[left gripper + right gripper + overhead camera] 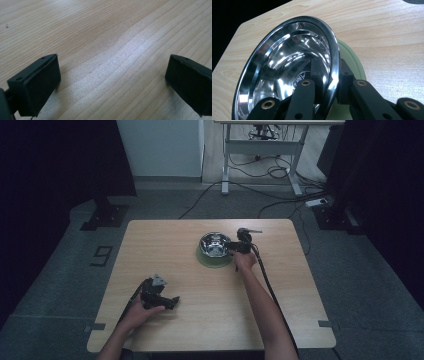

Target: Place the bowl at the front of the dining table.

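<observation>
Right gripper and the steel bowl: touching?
Touching. In the right gripper view, the right gripper has one jaw inside and one outside the steel bowl, clamped on its rim.

Shiny steel bowl tilted; sits on green plate, table centre.

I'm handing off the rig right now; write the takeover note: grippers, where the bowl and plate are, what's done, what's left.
Right gripper: jaws pinch the rim of the steel bowl, one inside, one outside.
Left gripper: open, nothing between the jaws, low over bare table.
Bowl sits on the green plate, mid-table.
Done: rim grip in place.
Left: probably moving the bowl; destination unclear.
</observation>
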Action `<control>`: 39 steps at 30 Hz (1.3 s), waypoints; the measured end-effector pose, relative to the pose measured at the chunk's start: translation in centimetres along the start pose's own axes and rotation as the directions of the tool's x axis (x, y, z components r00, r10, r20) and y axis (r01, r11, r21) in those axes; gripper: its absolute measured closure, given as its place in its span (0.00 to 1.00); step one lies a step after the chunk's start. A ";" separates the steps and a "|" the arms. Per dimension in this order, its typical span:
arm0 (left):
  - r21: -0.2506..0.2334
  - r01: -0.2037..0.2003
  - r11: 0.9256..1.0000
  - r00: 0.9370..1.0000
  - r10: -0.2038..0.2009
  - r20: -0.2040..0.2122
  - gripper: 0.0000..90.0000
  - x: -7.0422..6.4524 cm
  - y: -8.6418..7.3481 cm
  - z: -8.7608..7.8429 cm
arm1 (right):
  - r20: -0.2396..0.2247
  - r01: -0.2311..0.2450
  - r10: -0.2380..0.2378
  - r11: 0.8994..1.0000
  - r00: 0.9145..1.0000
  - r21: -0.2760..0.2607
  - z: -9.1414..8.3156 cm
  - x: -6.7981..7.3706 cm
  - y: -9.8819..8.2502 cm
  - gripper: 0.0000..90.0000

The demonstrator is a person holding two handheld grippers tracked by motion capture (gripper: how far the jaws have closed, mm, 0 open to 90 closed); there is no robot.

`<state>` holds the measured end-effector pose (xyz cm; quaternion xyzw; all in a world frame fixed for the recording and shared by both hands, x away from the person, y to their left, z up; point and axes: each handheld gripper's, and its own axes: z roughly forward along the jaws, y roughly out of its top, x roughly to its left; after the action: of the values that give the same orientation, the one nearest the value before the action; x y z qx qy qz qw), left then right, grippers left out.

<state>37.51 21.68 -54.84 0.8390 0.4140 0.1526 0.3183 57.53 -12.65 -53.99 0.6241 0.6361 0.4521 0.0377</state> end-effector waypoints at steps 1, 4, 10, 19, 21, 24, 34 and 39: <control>0.000 0.000 1.000 1.000 0.000 -0.001 0.00 0.0 0.0 0.0 | 0.000 0.005 -0.005 1.000 1.000 0.001 0.0 0.0 0.0 0.87; 0.001 0.000 1.000 1.000 0.000 0.000 0.00 0.0 0.0 0.0 | 0.002 0.020 -0.020 1.000 1.000 0.006 -0.2 0.0 -0.1 0.84; 0.001 -0.001 1.000 1.000 0.001 0.002 0.00 0.0 0.1 0.1 | 0.012 0.078 -0.078 0.997 0.997 0.007 -1.0 0.2 -0.2 0.66; 0.001 -0.001 1.000 1.000 0.001 0.003 0.00 0.0 0.1 0.1 | -0.013 0.113 -0.113 0.993 0.993 -0.031 -2.9 -0.1 -0.6 0.54; 0.001 -0.001 1.000 1.000 0.001 0.003 0.00 0.0 0.1 0.1 | -0.021 0.116 -0.117 0.992 0.993 -0.049 -3.3 -0.3 -0.7 0.52; 0.001 -0.001 1.000 1.000 0.001 0.003 0.00 0.0 0.1 0.1 | -0.014 0.141 -0.142 0.989 0.990 -0.044 -3.9 -0.4 -0.8 0.50; 0.001 -0.003 1.000 1.000 0.003 0.004 0.00 -0.1 0.2 0.1 | -0.041 0.206 -0.210 0.976 0.977 -0.076 -6.2 -0.2 -1.6 0.46; 0.001 -0.003 1.000 1.000 0.003 0.005 0.00 -0.1 0.2 0.2 | -0.043 0.228 -0.232 0.970 0.972 -0.088 -7.6 0.2 -1.8 0.44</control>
<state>37.67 21.45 -54.84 0.8403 0.4118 0.1507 0.3187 51.48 -16.22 -50.51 0.5320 0.6857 0.4869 0.0989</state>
